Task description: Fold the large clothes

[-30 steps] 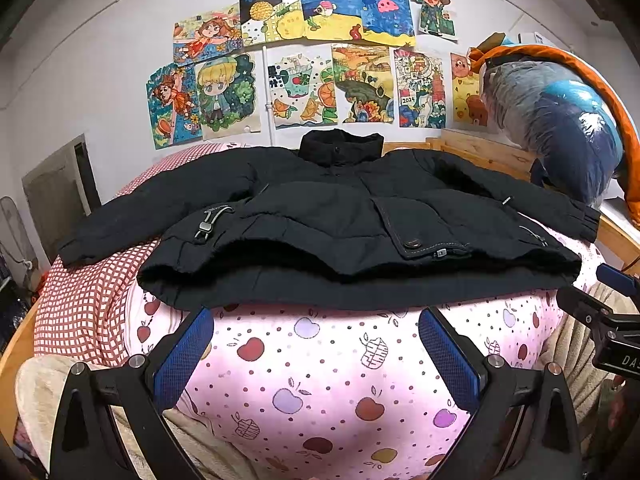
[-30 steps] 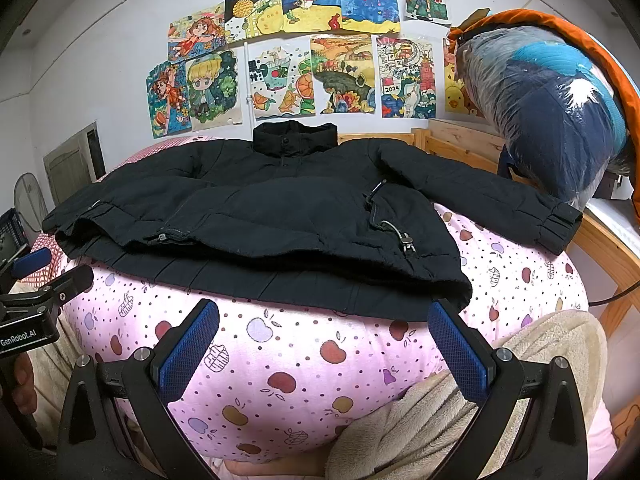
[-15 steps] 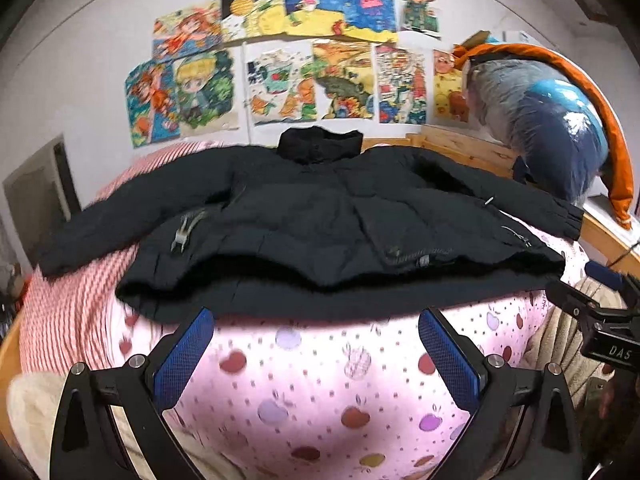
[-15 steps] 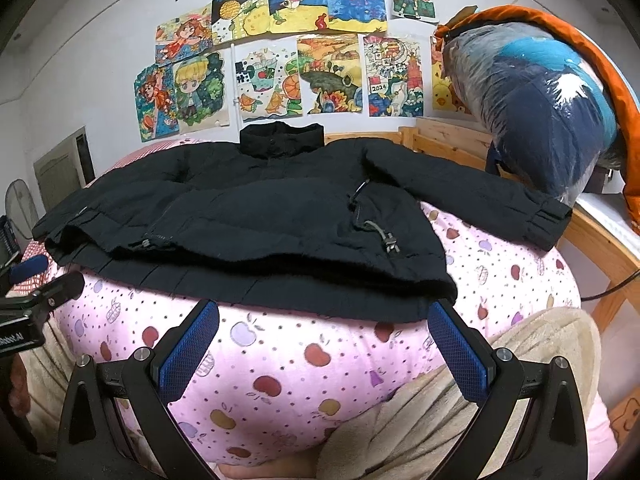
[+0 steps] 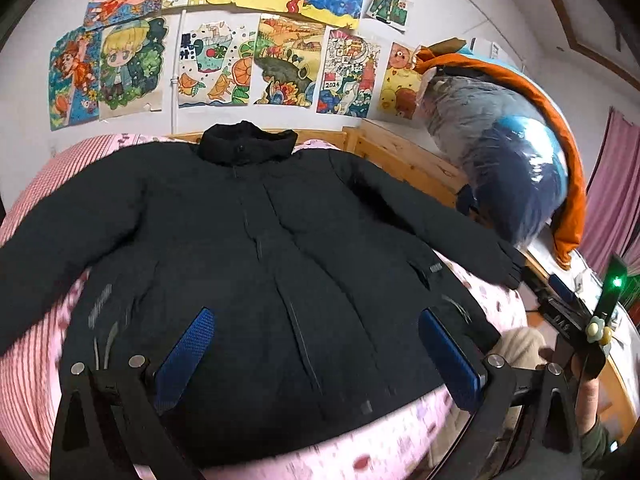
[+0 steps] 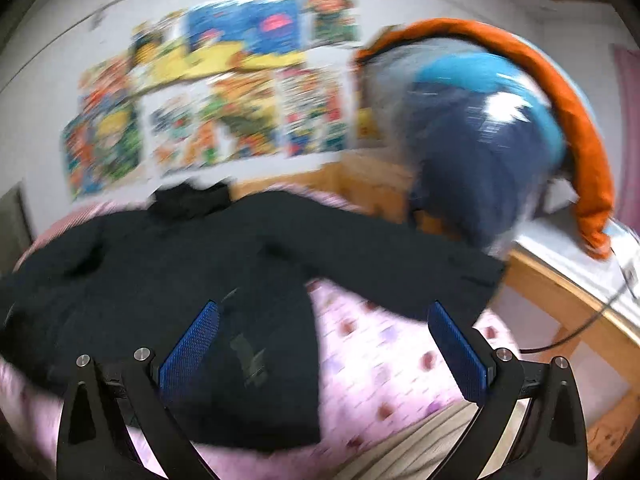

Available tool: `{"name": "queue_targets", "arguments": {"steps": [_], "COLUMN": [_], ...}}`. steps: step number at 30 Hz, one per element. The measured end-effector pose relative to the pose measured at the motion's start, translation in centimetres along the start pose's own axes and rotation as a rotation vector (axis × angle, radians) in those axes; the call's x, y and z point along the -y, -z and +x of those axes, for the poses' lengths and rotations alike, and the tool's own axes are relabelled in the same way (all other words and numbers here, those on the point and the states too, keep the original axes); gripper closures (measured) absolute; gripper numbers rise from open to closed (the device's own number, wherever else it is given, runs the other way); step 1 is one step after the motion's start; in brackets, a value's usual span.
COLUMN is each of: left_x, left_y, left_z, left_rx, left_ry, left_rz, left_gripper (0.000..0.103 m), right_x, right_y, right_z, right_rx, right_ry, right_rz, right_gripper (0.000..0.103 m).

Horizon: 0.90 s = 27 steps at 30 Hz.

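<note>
Black jacket point(image 6: 168, 280) motion-blurred, details lost

Black jacket point(image 5: 256, 264) flat on pink bedspread point(image 5: 400, 448)

Both claws now over jacket point(image 5: 280, 264).

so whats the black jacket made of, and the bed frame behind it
The black jacket looks like matte woven synthetic shell with padding: it puffs softly and shows no sheen, though the fibre cannot be confirmed. The bed frame appears to be pale unpainted wood, likely pine, with visible grain and knots.
</note>
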<state>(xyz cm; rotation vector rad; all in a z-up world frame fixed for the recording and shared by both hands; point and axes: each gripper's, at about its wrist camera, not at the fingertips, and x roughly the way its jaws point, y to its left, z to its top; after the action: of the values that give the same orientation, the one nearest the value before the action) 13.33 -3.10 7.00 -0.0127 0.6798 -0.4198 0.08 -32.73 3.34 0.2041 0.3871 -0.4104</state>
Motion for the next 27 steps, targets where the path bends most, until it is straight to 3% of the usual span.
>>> {"name": "queue_targets", "arguments": {"steps": [3, 6, 12, 16, 20, 23, 24, 27], "left_x": [0.1, 0.5, 2.1, 3.9, 5.1, 5.6, 5.7, 5.8], "left_y": [-2.7, -5.4, -9.7, -11.3, -12.1, -12.3, -12.2, -11.5], "left_z": [2.5, 5.7, 13.2, 18.6, 23.5, 27.5, 28.5, 31.4], "left_rx": [-0.027, -0.055, -0.166, -0.199, -0.237, -0.265, -0.275, -0.322], "left_ry": [-0.032, -0.052, -0.086, -0.106, -0.083, -0.073, -0.073, -0.054], "left_rz": [0.049, 0.119, 0.205, 0.264, 0.254, 0.23, 0.223, 0.196], "left_gripper": [0.0, 0.0, 0.0, 0.0, 0.0, 0.0, 0.0, 0.0], "right_x": [3.0, 5.2, 6.5, 7.2, 8.3, 8.9, 9.2, 9.5], "right_y": [-0.2, 0.2, 2.4, 4.8, 6.8, 7.8, 7.7, 7.8], "right_z": [2.2, 5.1, 10.1, 11.5, 11.9, 12.6, 13.1, 14.2], "right_rx": [-0.024, -0.113, -0.194, -0.145, -0.059, -0.044, -0.044, -0.058], "right_ry": [0.044, 0.008, -0.029, 0.019, 0.083, 0.106, 0.093, 0.097], "right_rz": [0.144, 0.293, 0.466, 0.616, 0.747, 0.806, 0.814, 0.817], "right_gripper": [0.001, 0.001, 0.001, 0.001, 0.001, 0.001, 0.004, 0.034]}}
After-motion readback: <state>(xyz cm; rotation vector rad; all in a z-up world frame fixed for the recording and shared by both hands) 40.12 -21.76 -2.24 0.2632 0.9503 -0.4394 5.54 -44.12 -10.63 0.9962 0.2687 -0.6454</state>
